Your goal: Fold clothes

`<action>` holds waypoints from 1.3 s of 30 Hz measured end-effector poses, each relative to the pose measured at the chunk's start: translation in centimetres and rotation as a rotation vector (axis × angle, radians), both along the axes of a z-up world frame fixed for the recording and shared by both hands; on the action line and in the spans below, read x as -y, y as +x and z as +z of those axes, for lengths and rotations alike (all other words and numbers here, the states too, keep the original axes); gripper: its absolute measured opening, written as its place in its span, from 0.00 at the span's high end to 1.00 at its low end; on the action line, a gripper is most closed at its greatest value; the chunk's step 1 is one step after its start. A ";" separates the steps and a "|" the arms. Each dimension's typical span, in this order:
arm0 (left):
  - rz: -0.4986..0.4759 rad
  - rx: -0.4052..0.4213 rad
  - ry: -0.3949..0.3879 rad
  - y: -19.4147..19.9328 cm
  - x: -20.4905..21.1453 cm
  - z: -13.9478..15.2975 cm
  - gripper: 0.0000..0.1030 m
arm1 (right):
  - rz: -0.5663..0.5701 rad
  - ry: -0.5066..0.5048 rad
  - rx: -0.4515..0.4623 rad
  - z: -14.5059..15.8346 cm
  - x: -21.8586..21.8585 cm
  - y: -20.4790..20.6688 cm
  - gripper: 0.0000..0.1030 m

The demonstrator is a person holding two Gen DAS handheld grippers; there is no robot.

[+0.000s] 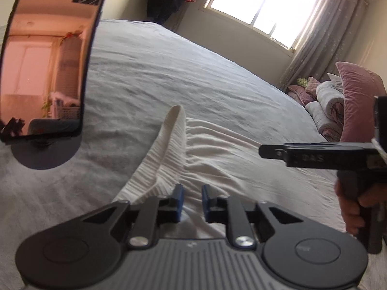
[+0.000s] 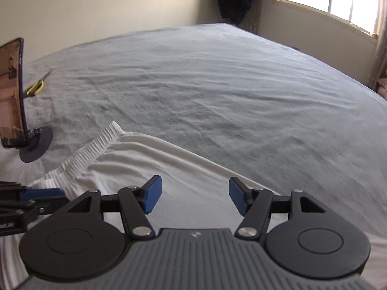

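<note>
White ribbed garment lies spread on the grey bedsheet, elastic waistband toward the mirror stand w/ one band end flipped up in a loop; looks like shorts or a skirt, can't tell which. Your left gripper sits low over the cloth just below the band, jaws nearly closed w/ a narrow gap, and whether fabric is pinched between the pads can't be told from either view. Your right gripper hovers over the cloth's far edge, jaws wide apart, holding nothing. Cloth has creases fanning from the band, so it could fit a piece just laid out or one mid-fold; pics don't settle it. For whichever grip comes, take the thick band or a hem, not the thin middle, get both layers between the pads, keep the 2 grippers level & equally tensioned so edges line up. Mind the yellow-handled scissors and the mirror nearby
</note>
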State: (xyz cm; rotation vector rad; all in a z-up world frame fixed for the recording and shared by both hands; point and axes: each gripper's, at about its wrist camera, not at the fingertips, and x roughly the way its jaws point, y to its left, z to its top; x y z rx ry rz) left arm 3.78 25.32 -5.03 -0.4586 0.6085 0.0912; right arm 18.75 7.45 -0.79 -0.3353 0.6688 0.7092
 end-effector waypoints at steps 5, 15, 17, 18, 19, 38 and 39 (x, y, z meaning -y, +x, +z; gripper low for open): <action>0.007 -0.019 -0.049 -0.7 -1.2 0.0 0.96 | 0.017 -0.100 -0.004 -1.1 -2.7 2.3 0.37; -0.004 -0.052 -0.068 0.3 -2.2 -0.6 0.98 | -0.009 -0.112 -0.088 -1.6 -4.1 3.8 0.91; -0.005 -0.051 -0.039 0.6 -1.9 -0.6 0.98 | -0.011 -0.114 -0.073 -1.1 -4.2 3.3 0.99; -0.005 -0.049 -0.020 0.7 -1.7 -0.7 0.98 | -0.015 -0.114 -0.062 -0.8 -4.2 3.0 0.99; -0.005 -0.047 -0.002 0.9 -1.6 -0.7 0.98 | -0.018 -0.115 -0.050 -0.5 -4.2 2.7 0.99; -0.001 -0.046 0.016 1.2 -1.7 -0.6 0.97 | 0.028 -0.018 0.008 8.0 -1.1 -9.3 0.99; -0.001 -0.046 0.014 1.2 -1.7 -0.6 0.97 | 0.037 -0.014 -0.004 7.9 -0.9 -10.2 0.99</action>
